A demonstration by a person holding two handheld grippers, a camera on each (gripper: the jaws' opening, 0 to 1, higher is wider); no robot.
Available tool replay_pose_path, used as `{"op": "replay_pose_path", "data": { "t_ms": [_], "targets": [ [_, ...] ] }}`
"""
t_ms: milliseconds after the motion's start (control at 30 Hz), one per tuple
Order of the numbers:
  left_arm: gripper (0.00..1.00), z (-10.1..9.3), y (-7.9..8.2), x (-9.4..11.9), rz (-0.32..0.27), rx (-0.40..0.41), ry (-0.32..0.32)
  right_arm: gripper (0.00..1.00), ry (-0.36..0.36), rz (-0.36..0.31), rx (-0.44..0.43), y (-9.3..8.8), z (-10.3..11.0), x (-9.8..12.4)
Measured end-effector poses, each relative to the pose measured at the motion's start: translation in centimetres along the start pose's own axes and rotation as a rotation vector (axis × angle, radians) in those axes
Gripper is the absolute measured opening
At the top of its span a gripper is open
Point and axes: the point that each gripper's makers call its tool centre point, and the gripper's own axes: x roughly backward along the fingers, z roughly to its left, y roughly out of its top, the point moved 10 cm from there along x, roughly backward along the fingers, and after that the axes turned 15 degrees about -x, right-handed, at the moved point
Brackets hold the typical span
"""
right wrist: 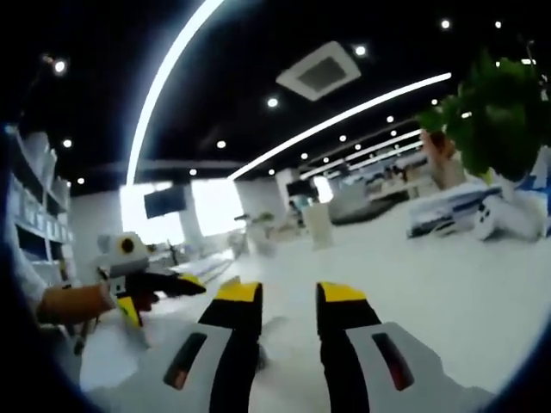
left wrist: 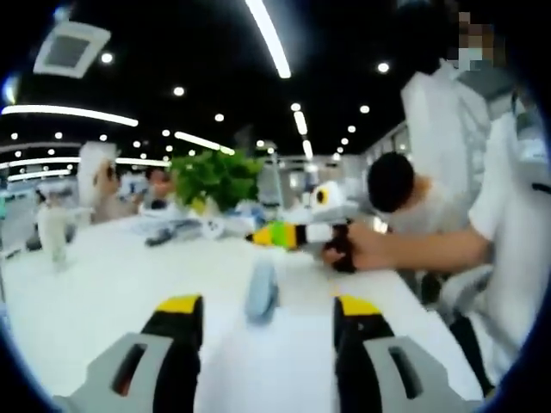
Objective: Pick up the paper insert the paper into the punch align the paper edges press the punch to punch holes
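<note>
Hovering above the white desk (left wrist: 103,284) in the left gripper view, the left gripper (left wrist: 267,323) with its yellow-tipped fingers (left wrist: 178,306) parted and grasping nothing, a blurred pale-blue object, possibly the punch (left wrist: 261,291), lying on the desk just beyond and between them, with a green plant (left wrist: 215,176) farther back and the right gripper (left wrist: 301,231) held level in a hand (left wrist: 366,249) to the punch's right. Hanging over the same desk (right wrist: 430,292) in the right gripper view, the right gripper (right wrist: 288,297), fingers (right wrist: 237,292) released and empty, the left gripper (right wrist: 142,275) showing at the left and the plant (right wrist: 499,112) at upper right; paper not made out in the blur.
</note>
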Motion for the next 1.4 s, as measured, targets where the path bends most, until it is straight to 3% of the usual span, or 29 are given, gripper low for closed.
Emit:
{"op": "replay_pose_path", "data": {
  "t_ms": [167,400,933,1067,1200,1333,1400],
  "targets": [
    [0.61,-0.4,-1.2,2.5,0.016,0.026,0.05,0.28,-0.002,0.006,0.007,-0.1,0.0,0.0],
    [0.61,-1.0,-2.6,4.9,0.084,0.024,0.083,0.3,-0.001,0.022,0.021,-0.2,0.1,-0.2],
    [0.59,-1.5,-3.7,4.4,0.173,-0.011,0.063,0.29,0.009,0.031,0.074,-0.1,0.4,-0.3],
    [0.6,-1.2,-3.9,4.5,0.177,0.015,0.062,0.3,0.071,0.024,0.056,0.2,0.6,0.1],
    [0.6,-1.2,-3.9,4.5,0.178,0.023,0.069,0.31,0.14,0.114,0.086,0.2,0.2,0.7],
    [0.61,-1.2,-3.9,4.5,0.178,0.026,0.075,0.29,0.225,0.237,0.193,0.1,0.1,1.6],
    [0.61,-1.2,-3.9,4.5,0.179,0.027,0.078,0.3,0.226,0.267,0.239,0.1,-0.2,2.0]
  ]
}}
